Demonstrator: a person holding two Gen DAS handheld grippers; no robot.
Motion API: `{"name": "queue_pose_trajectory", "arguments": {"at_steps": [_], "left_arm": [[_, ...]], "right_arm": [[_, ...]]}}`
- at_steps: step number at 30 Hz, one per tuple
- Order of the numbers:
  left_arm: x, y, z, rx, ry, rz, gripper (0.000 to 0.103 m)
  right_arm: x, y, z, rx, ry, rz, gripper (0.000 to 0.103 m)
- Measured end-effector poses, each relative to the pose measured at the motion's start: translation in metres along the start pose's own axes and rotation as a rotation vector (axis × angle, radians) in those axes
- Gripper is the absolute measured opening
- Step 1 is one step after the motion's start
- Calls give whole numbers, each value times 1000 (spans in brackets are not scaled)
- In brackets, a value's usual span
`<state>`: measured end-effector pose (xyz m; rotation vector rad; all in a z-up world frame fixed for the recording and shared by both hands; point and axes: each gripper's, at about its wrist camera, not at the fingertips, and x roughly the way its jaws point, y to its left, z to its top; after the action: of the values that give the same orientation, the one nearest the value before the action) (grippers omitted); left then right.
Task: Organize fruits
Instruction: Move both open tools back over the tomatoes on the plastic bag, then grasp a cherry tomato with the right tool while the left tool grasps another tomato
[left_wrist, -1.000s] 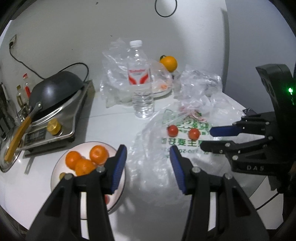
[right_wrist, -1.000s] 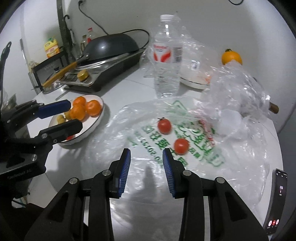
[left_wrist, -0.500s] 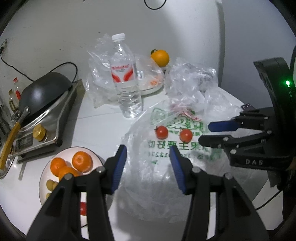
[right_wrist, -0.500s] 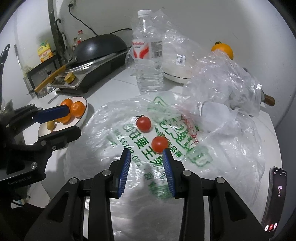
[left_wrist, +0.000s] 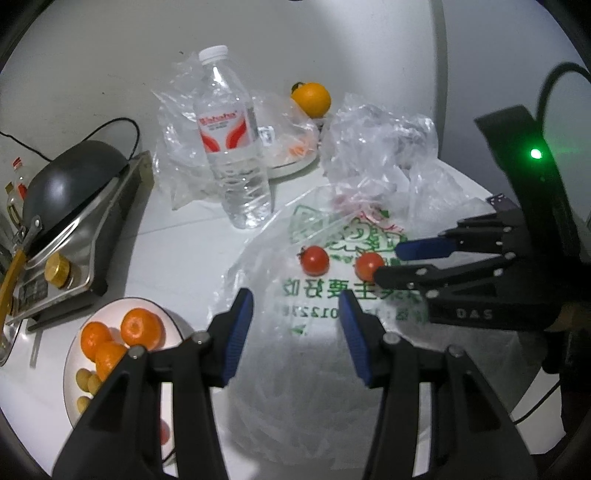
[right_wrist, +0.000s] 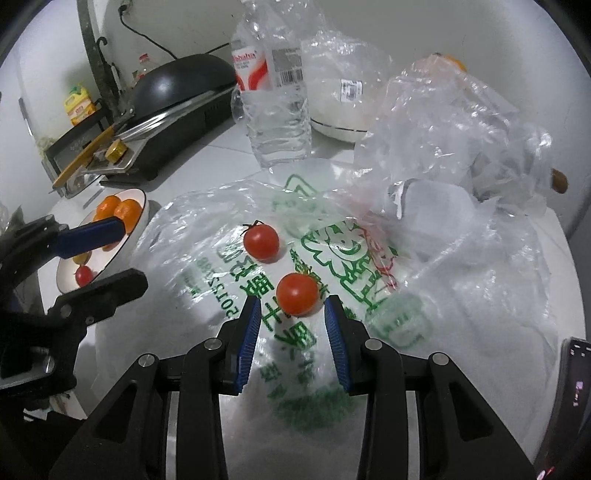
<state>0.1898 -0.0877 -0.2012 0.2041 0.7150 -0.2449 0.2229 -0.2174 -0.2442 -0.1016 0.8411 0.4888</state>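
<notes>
Two cherry tomatoes lie on a clear plastic bag (right_wrist: 369, 332) with green print. The nearer tomato (right_wrist: 297, 293) (left_wrist: 369, 266) sits just ahead of my open right gripper (right_wrist: 292, 306), between its fingertips' line. The farther tomato (right_wrist: 261, 242) (left_wrist: 314, 260) lies left of it. My left gripper (left_wrist: 295, 306) is open and empty above the bag's near edge. A white plate (left_wrist: 72, 369) (right_wrist: 140, 218) at the left holds tangerines (left_wrist: 142, 328), small yellow fruits and a red tomato (right_wrist: 83, 275). An orange (left_wrist: 311, 99) sits at the back.
A water bottle (left_wrist: 232, 147) stands behind the bag. A crumpled clear bag (right_wrist: 450, 140) lies at the right back. A wok on a cooker (left_wrist: 70, 192) stands at the left. A white dish under plastic (right_wrist: 340, 118) is at the back. A phone (right_wrist: 572, 398) lies at the right edge.
My right gripper has moved forward up to the nearer tomato. My left gripper has shifted right and forward, away from the plate and over the bag.
</notes>
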Motion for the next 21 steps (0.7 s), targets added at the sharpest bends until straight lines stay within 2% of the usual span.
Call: {"name": "queue_pose_trajectory", "arguments": {"at_steps": [11, 12, 14, 21], "left_arm": [[25, -2, 7, 13, 42, 20, 50], [27, -3, 8, 16, 45, 20, 50], [32, -6, 10, 26, 54, 18, 50], [49, -19, 20, 76, 80, 9, 50]], "right_arm": [[27, -5, 10, -5, 63, 28, 38], [27, -6, 10, -4, 59, 30, 37], [28, -6, 10, -11, 59, 27, 29], [16, -9, 8, -15, 11, 39, 29]]}}
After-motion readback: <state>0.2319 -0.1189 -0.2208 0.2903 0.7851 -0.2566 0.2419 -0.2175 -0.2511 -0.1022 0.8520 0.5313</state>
